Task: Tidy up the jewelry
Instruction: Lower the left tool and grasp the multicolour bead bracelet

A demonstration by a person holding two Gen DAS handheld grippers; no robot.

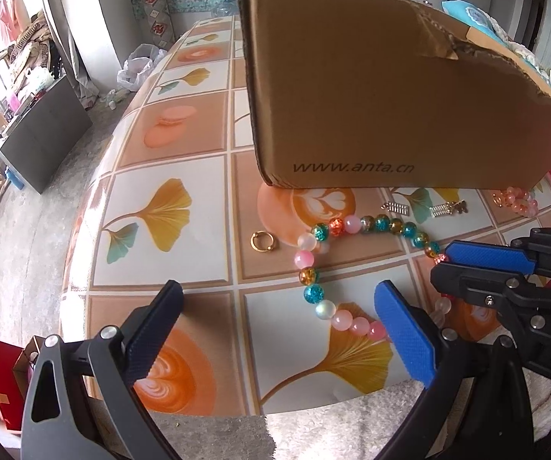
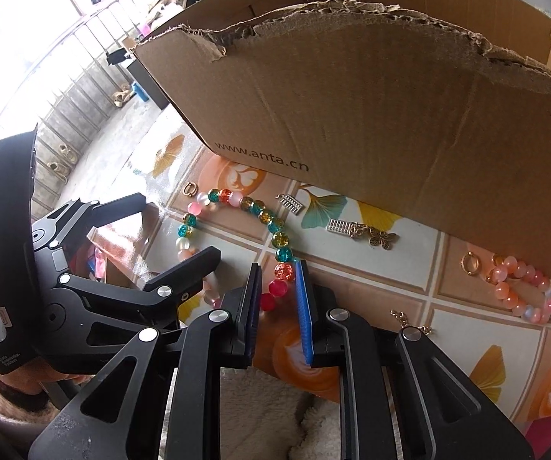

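A long necklace of teal, amber, orange and pink beads (image 1: 315, 264) lies in a loop on the patterned table in front of a brown cardboard box (image 1: 371, 88). My left gripper (image 1: 275, 314) is open above the table's near edge, its right pad beside the pink beads. My right gripper (image 2: 278, 291) is nearly closed around the red and orange beads of the necklace (image 2: 244, 207); it also shows in the left wrist view (image 1: 444, 264). Whether the pads press the beads I cannot tell.
A gold ring (image 1: 262, 240), silver comb charms (image 2: 342, 227), a butterfly charm (image 2: 382, 238), a pink bead bracelet (image 2: 524, 291), a gold hoop (image 2: 470, 262) and a thin gold chain (image 2: 409, 320) lie before the box. The table edge drops off at left.
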